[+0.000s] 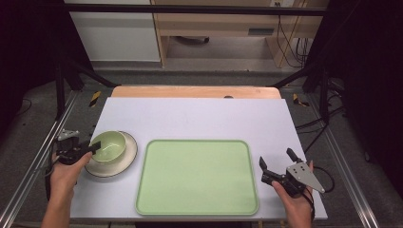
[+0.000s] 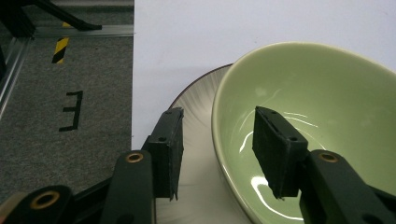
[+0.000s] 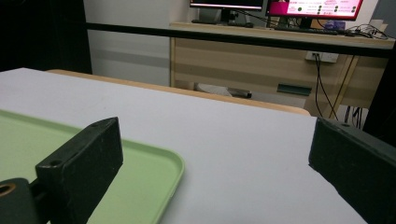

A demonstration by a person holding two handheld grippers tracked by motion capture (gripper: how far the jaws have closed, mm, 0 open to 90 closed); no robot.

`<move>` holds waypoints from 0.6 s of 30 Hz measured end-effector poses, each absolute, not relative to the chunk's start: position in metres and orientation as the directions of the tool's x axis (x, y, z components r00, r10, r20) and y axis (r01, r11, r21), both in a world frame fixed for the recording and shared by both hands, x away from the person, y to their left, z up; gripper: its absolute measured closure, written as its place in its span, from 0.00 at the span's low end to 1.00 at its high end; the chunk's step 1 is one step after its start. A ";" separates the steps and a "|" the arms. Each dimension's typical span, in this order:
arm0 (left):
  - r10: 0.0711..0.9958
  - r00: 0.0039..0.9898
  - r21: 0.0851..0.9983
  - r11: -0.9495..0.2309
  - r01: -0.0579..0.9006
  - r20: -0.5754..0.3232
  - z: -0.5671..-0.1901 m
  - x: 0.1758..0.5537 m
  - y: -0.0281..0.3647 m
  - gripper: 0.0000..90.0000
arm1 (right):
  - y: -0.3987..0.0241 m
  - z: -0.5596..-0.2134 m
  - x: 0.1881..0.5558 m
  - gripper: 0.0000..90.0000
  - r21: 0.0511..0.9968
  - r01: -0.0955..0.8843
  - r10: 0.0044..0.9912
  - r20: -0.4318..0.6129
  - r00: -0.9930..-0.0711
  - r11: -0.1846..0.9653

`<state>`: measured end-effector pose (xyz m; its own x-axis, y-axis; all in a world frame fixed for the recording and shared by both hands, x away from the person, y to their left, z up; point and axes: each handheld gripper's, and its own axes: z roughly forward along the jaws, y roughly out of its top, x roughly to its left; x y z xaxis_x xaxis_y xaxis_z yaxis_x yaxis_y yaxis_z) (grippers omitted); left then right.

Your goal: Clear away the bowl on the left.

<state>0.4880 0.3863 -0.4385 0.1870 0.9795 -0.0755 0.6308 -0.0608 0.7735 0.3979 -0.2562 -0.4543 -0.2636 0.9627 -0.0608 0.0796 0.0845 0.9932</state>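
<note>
At the bottom edge of the high view, we see two forearms coming up into the frame, each hand holding a black two-jaw gripper. In the lower right of that view, the right gripper (image 1: 278,162) rests on the white table surface (image 1: 199,116), just beside the right edge of a large pale green tray (image 1: 197,176). Its jaws stand spread wide with nothing between them. In the right gripper view, those two jaws frame bare table, with the tray's rounded corner (image 3: 175,165) at the lower left.

In the lower left of the high view, the left gripper (image 1: 94,148) reaches to a green bowl (image 1: 110,144), which sits on a cream plate with a dark rim (image 1: 127,159), left of the tray and near the table's left edge. In the left gripper view, we see the bowl (image 2: 327,107) at the right of the frame with its near wall between the jaws: one jaw is inside the bowl, the other outside, over the plate (image 2: 198,100). A gap shows between each pad and the wall, so the jaws are not pinching it.

Farther off, at the top of the high view, we see a wooden desk (image 1: 216,23) and grey floor (image 1: 218,52).
</note>
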 end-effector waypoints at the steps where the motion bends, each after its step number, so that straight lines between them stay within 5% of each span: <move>1: 0.980 0.186 0.772 -0.061 0.633 -0.075 -0.439 0.488 0.386 0.60 | -0.256 -0.454 0.398 0.03 0.993 0.080 0.963 -0.061 -0.264 0.084; 18: 0.982 0.167 0.754 -0.045 0.655 -0.087 -0.442 0.489 0.387 0.73 | -0.256 -0.454 0.398 0.03 0.993 0.084 0.963 -0.059 -0.264 0.084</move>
<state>0.4889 0.3872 -0.4420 0.1673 0.9821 -0.0869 0.6550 -0.0448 0.7543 0.3981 -0.2565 -0.4544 -0.2645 0.9626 -0.0587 0.0841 0.0836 0.9929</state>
